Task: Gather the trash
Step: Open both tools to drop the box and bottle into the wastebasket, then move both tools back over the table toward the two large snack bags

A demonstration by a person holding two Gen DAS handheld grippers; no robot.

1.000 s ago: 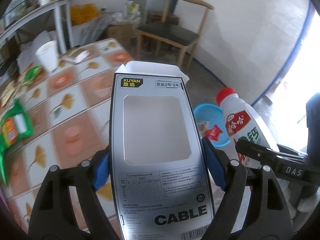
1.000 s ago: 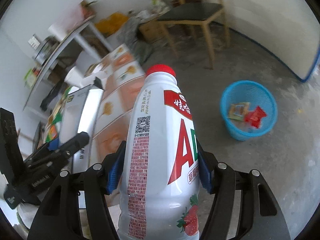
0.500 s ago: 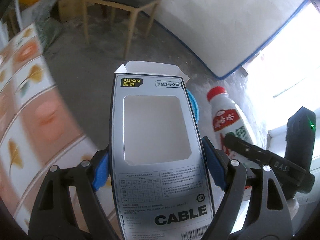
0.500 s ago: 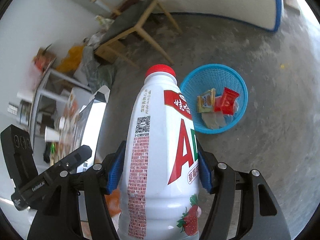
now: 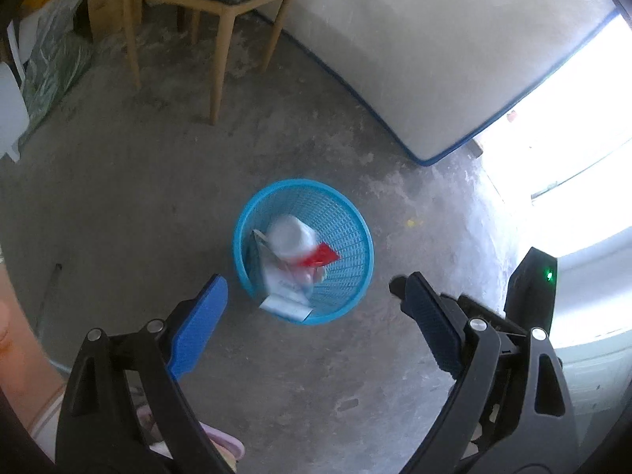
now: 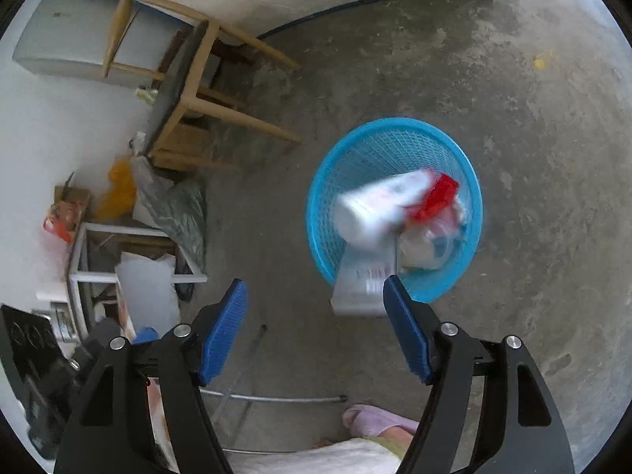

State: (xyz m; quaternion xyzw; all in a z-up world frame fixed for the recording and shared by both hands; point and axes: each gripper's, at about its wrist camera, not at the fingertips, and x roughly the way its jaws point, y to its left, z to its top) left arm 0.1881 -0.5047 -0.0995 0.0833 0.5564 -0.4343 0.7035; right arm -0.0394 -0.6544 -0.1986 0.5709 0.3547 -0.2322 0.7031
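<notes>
A blue mesh basket (image 5: pixel 347 213) stands on the concrete floor; it also shows in the right wrist view (image 6: pixel 395 134). In it lie a blurred white bottle with a red cap (image 6: pixel 379 201), a grey cable box (image 6: pixel 359 284) leaning over the near rim, and wrappers. The bottle (image 5: pixel 290 237) and the box (image 5: pixel 276 284) also show in the left wrist view. My left gripper (image 5: pixel 310 288) is open and empty above the basket. My right gripper (image 6: pixel 314 290) is open and empty above the basket's near left side.
A wooden chair (image 5: pixel 205 12) stands beyond the basket, near a white wall with a blue base strip (image 5: pixel 347 87). Bags and a white shelf frame (image 6: pixel 130 252) lie to the left. A pink slipper (image 6: pixel 375 420) is at the bottom. A metal rod (image 6: pixel 272 397) lies on the floor.
Both grippers have opened and let go: the cable box and the bottle have dropped into the blue basket. Both views have swung down over the basket.
</notes>
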